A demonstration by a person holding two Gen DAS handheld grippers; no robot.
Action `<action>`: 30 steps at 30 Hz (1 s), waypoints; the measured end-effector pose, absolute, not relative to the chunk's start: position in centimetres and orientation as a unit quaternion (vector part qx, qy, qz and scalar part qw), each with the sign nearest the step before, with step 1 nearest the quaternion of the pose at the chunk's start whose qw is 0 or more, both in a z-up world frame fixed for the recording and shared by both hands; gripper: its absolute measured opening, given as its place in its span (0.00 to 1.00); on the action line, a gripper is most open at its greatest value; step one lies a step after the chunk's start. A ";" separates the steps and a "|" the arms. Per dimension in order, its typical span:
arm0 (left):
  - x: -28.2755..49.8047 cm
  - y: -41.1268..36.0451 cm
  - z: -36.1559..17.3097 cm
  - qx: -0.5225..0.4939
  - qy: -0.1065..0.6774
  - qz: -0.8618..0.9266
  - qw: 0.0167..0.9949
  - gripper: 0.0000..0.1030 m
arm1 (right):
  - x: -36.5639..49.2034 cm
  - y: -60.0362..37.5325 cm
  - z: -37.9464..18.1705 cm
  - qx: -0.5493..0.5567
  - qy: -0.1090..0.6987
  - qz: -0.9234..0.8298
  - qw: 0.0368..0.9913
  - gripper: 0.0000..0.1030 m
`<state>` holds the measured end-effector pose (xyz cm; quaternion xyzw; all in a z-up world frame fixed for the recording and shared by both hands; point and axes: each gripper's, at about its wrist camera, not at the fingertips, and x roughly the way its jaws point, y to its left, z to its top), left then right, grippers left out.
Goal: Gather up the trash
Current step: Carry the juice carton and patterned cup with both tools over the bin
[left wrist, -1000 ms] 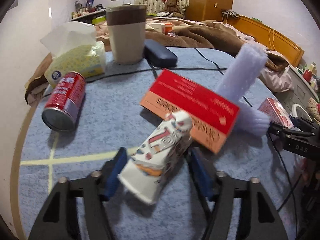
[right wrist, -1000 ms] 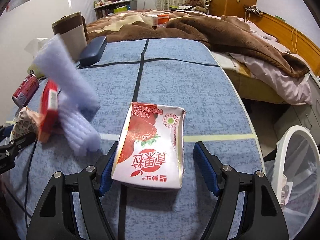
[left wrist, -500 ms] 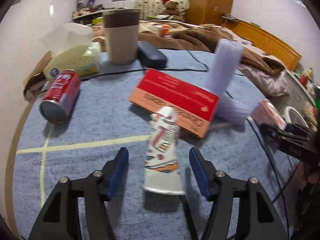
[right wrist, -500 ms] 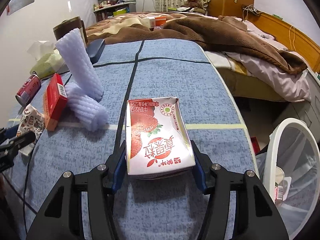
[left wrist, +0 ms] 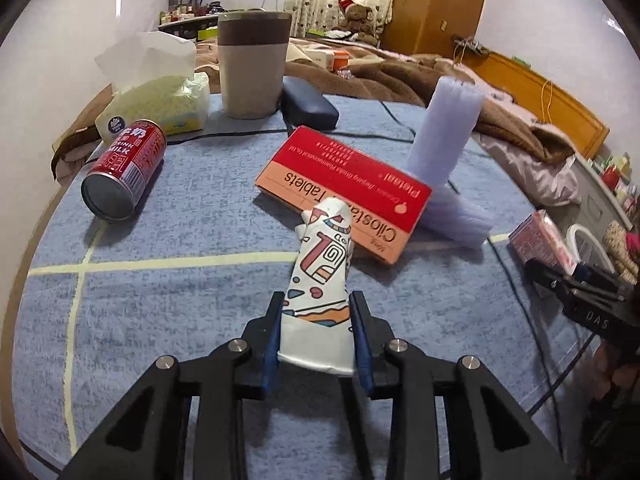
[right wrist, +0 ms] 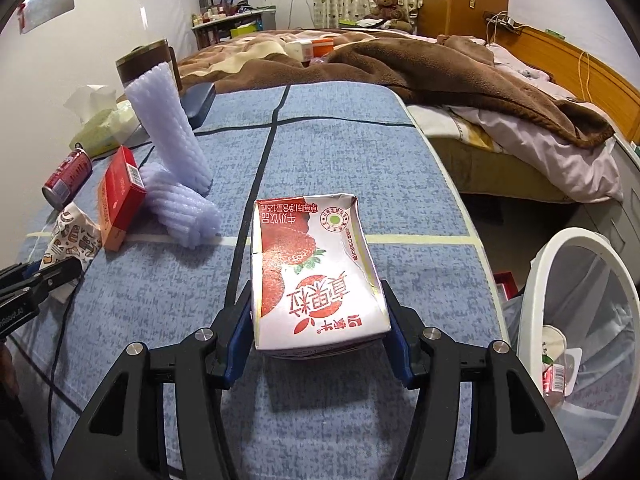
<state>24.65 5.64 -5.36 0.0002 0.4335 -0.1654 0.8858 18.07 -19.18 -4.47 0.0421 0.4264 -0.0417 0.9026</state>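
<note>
Left claw [left wrist: 316, 344] clamped on patterned white paper wrapper [left wrist: 320, 280], right claw [right wrist: 318, 338] on crumpled strawberry-milk carton [right wrist: 316, 272]; both gripped for binning.

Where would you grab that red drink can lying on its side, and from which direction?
Grip the red can across the middle of its round body, coming down from above with the fingers either side. It lies tipped over on the blue cloth, so its curved sides are free, while the tissue pack crowds its far end. Squeeze gently; it may roll.
</note>
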 end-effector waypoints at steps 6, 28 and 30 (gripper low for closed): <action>22.9 5.2 -4.1 -0.008 0.415 -0.163 0.895 0.32 | 17.1 -19.2 -3.9 0.044 0.416 -0.031 0.908 0.56; 17.6 -0.9 0.7 0.001 0.356 -0.217 0.909 0.31 | 12.2 -21.9 -0.2 0.060 0.356 -0.034 0.932 0.56; 17.2 -1.8 1.2 0.005 0.350 -0.222 0.910 0.32 | 11.5 -22.6 0.2 0.062 0.349 -0.039 0.934 0.56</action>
